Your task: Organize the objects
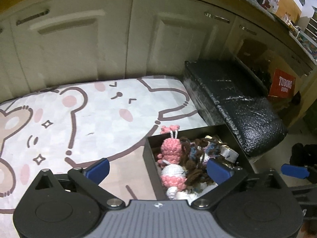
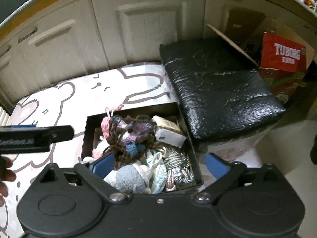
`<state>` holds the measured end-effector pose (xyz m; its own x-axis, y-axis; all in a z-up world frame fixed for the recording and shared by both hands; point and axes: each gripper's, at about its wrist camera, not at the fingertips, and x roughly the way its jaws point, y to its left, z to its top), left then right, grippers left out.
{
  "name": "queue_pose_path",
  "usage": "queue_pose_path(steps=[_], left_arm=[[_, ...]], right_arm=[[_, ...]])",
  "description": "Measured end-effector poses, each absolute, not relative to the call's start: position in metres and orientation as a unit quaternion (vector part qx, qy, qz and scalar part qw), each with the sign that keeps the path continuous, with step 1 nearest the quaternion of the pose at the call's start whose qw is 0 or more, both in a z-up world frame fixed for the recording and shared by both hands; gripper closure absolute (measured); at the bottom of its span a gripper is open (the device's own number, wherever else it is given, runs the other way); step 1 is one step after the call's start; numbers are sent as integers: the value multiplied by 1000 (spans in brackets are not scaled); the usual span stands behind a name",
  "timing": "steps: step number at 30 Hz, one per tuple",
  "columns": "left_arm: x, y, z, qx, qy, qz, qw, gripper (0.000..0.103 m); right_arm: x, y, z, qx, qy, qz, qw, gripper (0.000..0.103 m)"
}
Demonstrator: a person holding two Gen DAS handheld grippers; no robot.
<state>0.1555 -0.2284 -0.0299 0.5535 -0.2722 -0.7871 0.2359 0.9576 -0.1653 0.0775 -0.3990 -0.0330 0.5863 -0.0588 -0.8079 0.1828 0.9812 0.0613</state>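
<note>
We hold both the left gripper [image 1: 156, 166] and right gripper [image 2: 159, 163] wide open and empty over the crammed black box [image 2: 186, 123] at lower centre, where tangled crochet toys [image 2: 128, 136] could snag and drag neighbours out.

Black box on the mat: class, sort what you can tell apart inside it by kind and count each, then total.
Crochet toys: 3 — pink, brown-edged multicolour, pale blue
Small cartons: 1
Knotted cord bundles: 1
Total: 5; more lies buried underneath in the box.
</note>
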Motion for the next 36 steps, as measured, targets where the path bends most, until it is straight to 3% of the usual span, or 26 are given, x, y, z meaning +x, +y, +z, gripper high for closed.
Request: queue_pose_path(steps=[19,36], left_arm=[[100,-187,29,17,418,-135,898,0],[33,-164,51,36,405,-145,902,0]], right_arm=[[41,-375,20,100,422,-109,894,0],[-16,-346,47,61,414,-78,905,0]])
